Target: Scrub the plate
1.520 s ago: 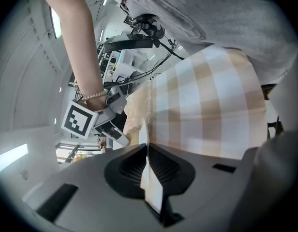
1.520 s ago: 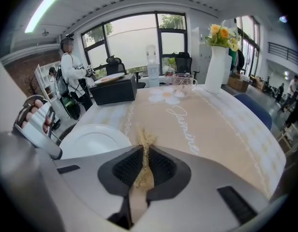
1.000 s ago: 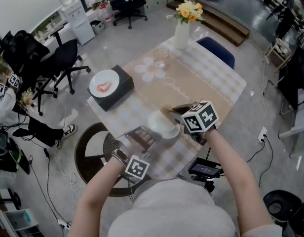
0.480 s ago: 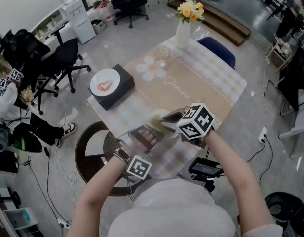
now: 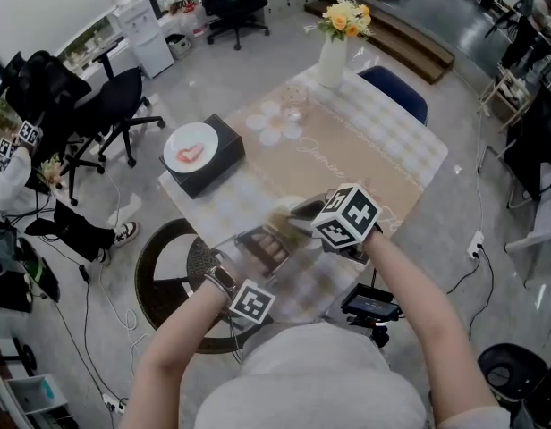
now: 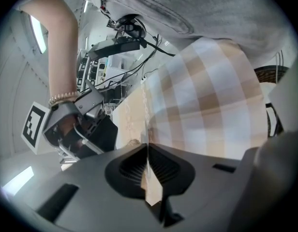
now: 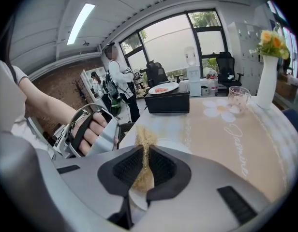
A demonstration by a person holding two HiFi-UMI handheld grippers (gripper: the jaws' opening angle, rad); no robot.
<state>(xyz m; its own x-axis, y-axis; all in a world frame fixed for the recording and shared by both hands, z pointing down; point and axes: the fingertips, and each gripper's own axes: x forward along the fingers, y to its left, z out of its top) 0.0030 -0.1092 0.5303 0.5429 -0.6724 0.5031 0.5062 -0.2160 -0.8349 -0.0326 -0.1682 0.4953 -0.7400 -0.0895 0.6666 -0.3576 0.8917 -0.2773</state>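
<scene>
Table (image 5: 365, 155) middle bare; black box (image 5: 224, 150) at left edge; glass (image 5: 293, 103), vase (image 5: 330, 61) at far end.

Motion-blurred plate (image 5: 296, 242), lower end of scrubber (image 7: 145, 138) hidden between jaws of right tool (image 7: 145, 154)

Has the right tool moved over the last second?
Yes. The right tool has slid slightly left in the head view, toward the black box.

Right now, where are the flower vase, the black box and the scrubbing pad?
flower vase (image 5: 330, 61), head view, on its white body.
black box (image 5: 226, 148), head view, on its dark top face.
scrubbing pad (image 7: 145, 138), right gripper view, on the straw-coloured tuft above the jaws.
</scene>
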